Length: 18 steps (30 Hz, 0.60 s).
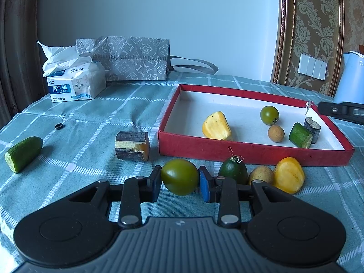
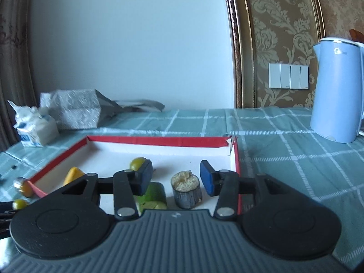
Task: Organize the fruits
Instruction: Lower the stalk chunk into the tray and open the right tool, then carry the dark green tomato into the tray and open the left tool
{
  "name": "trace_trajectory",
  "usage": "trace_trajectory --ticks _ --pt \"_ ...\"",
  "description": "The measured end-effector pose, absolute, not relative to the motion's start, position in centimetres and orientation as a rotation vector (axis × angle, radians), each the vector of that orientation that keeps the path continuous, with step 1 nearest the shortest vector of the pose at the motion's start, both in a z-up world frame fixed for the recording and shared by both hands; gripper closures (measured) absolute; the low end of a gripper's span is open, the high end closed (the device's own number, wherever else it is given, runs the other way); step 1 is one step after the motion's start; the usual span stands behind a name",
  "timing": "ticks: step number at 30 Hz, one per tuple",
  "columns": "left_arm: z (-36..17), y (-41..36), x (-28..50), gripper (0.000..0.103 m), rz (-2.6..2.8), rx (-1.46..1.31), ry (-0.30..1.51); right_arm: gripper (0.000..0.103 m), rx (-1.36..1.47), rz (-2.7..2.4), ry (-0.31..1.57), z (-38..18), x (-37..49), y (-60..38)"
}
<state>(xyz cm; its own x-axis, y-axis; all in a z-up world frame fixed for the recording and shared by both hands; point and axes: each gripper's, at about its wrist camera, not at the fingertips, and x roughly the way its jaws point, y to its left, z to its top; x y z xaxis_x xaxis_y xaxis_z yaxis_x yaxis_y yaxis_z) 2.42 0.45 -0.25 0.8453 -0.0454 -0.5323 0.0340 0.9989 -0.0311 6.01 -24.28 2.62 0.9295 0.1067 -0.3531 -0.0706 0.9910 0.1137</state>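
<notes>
Left wrist view: a green tomato (image 1: 180,177) is clamped between the left gripper (image 1: 179,182) pads at lower centre, above a teal checked tablecloth (image 1: 91,113); the red tray (image 1: 250,153) is seen right of centre, a tissue pack (image 1: 76,84) upper left.

Right wrist view: the right gripper (image 2: 176,177) is spread wide and empty over the tray's near right corner; a blue kettle (image 2: 336,88) is seen far right.

The left gripper (image 1: 180,179) pinches a green tomato (image 1: 180,177) between its blue pads, just short of the red tray (image 1: 250,153) holding several fruit pieces on the checked cloth (image 1: 91,118).
</notes>
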Motion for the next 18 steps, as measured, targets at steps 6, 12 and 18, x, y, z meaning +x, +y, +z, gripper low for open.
trace_trajectory --ticks 6,12,18 --pt "-0.3 0.5 2.4 0.069 -0.04 -0.023 0.564 0.049 0.09 0.113 0.309 2.9 1.6 -24.5" --pt "-0.3 0.5 2.3 0.069 -0.035 -0.023 0.558 0.035 0.099 0.097 0.271 2.1 -0.9 -25.1" --pt "-0.2 0.5 2.1 0.069 -0.027 -0.019 0.551 0.035 0.112 0.112 0.275 1.9 -0.7 -25.4"
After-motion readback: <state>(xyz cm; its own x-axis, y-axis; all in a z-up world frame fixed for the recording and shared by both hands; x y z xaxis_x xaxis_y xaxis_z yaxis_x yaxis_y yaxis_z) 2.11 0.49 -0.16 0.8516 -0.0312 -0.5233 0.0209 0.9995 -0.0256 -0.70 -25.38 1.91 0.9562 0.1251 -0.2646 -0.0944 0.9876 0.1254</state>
